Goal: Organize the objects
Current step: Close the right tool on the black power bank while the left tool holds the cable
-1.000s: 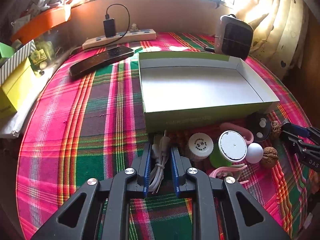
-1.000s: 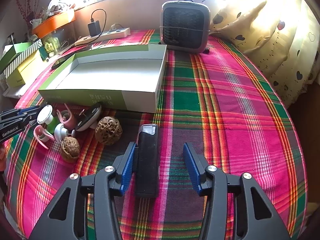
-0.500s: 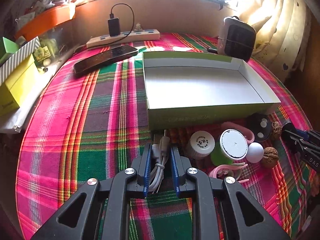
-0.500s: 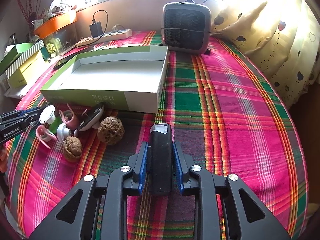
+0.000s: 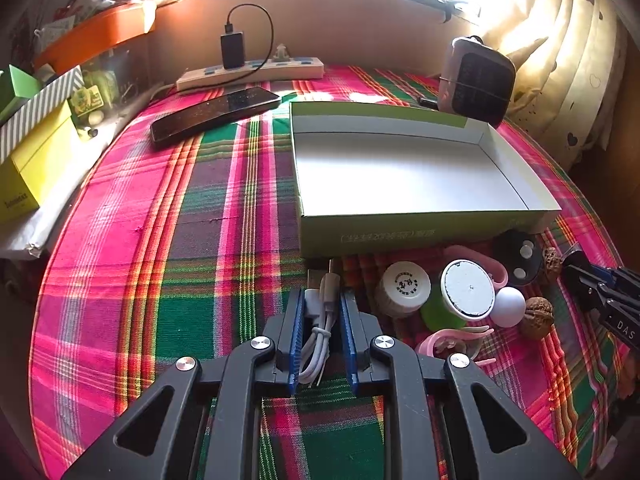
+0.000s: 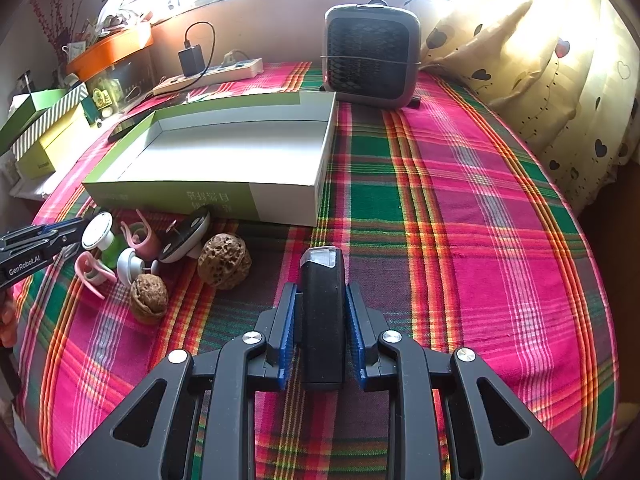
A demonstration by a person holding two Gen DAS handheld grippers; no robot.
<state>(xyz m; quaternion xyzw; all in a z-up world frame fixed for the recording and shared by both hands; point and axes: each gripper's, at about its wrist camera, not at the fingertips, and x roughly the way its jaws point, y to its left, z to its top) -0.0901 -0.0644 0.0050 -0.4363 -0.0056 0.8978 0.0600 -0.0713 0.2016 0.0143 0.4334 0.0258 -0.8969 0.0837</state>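
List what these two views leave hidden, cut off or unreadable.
- Left wrist view: the white cable's lower loops are hidden by the left hand-held gripper shut on it.
- Left wrist view: the print on the box front is too blurred to read.
- Right wrist view: the black device's near end is hidden between the right hand-held gripper's arms.
- Both views: the other gripper is cut off by the frame edge.

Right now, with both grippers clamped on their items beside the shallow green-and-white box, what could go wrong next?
1. The bundled white cable in the left gripper has loose loops and a plug sticking forward; it could snag the box wall.
2. The slim black device in the right gripper is held low on its body, so it may pivot or slip when lifted.
3. The walnuts nearby could get knocked and roll.
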